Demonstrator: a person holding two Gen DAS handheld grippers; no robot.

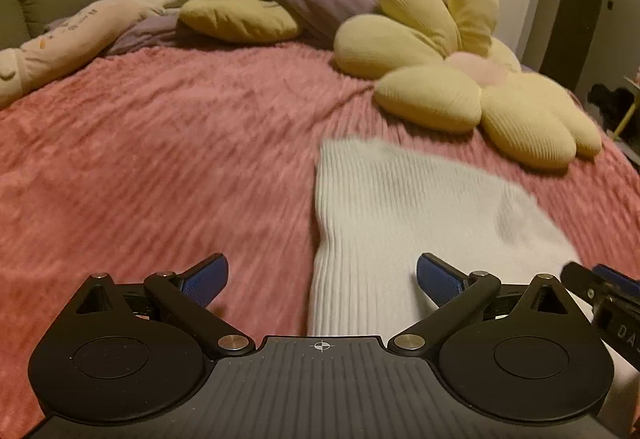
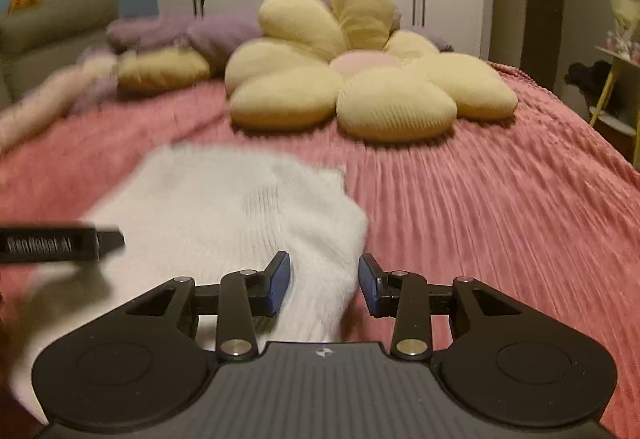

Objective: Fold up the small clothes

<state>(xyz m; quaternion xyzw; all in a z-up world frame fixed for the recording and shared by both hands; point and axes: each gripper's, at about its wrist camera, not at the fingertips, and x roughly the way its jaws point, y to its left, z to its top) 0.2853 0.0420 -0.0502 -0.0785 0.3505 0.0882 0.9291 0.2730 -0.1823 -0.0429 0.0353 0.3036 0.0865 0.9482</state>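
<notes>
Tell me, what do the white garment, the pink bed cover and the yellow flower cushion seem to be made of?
White garment: looks like a soft ribbed knit, matte, with fine parallel ribs; probably cotton or similar.
Pink bed cover: seems a plush, fleecy fabric with raised wavy ridges and a slight sheen.
Yellow flower cushion: appears a fine-ribbed, corduroy-like cloth over soft stuffing, judging by its plump petals.

We found the white garment (image 2: 224, 223) smeared by blur ahead of the right tool (image 2: 324, 285), its near end hidden beneath it.

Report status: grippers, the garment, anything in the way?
Left gripper open wide, empty. Right gripper part open around white knit edge. Knit flat on pink bedspread. Flower cushion beyond, clear.
</notes>
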